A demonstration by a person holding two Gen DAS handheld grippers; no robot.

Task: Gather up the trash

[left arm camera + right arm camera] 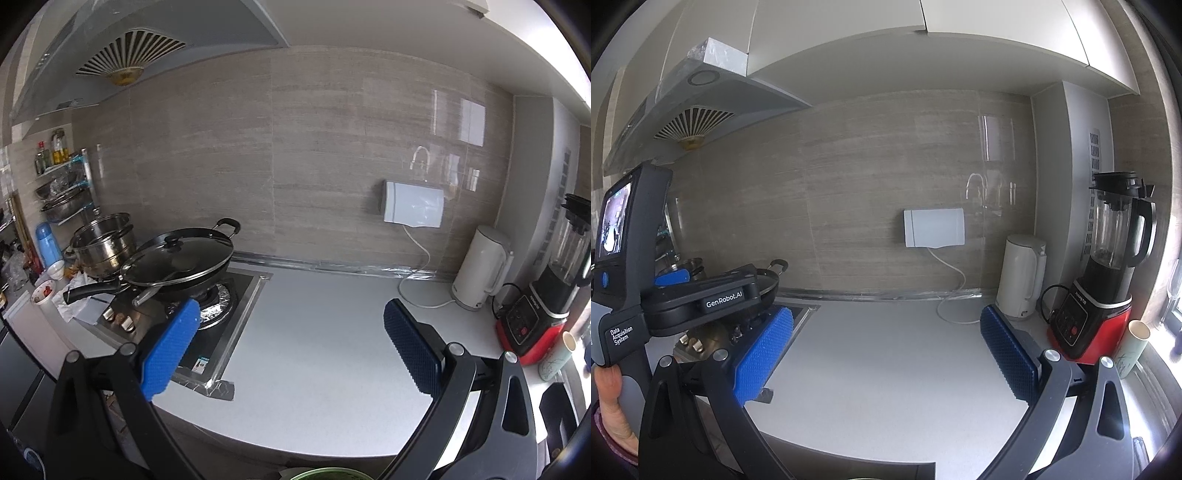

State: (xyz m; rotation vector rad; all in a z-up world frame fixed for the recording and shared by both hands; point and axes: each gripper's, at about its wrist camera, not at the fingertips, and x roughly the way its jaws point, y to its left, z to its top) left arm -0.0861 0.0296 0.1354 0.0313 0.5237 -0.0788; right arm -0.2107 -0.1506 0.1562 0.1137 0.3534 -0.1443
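At the far left end of the countertop, beyond the stove, crumpled white paper lies beside a small bowl of red scraps; judging from the task, this litter is the likeliest trash in sight, though the fisheye edge makes it too small to be sure. It spreads loosely with no clear long axis, partly under the black handle of a frying pan that sits on the gas stove, a steel pot just behind it. The left gripper hangs over the bare middle of the countertop with its blue pads wide apart and nothing between them, so the paper lies well off to its left, past the stove. The right gripper, likewise spread and empty, hovers over the same bare stretch, and its view shows the left gripper's body between it and the stove. That puts the left hand nearer, and the reach will likely need a leftward swing. A white kettle and red-based blender stand in the right corner, well apart from the litter.
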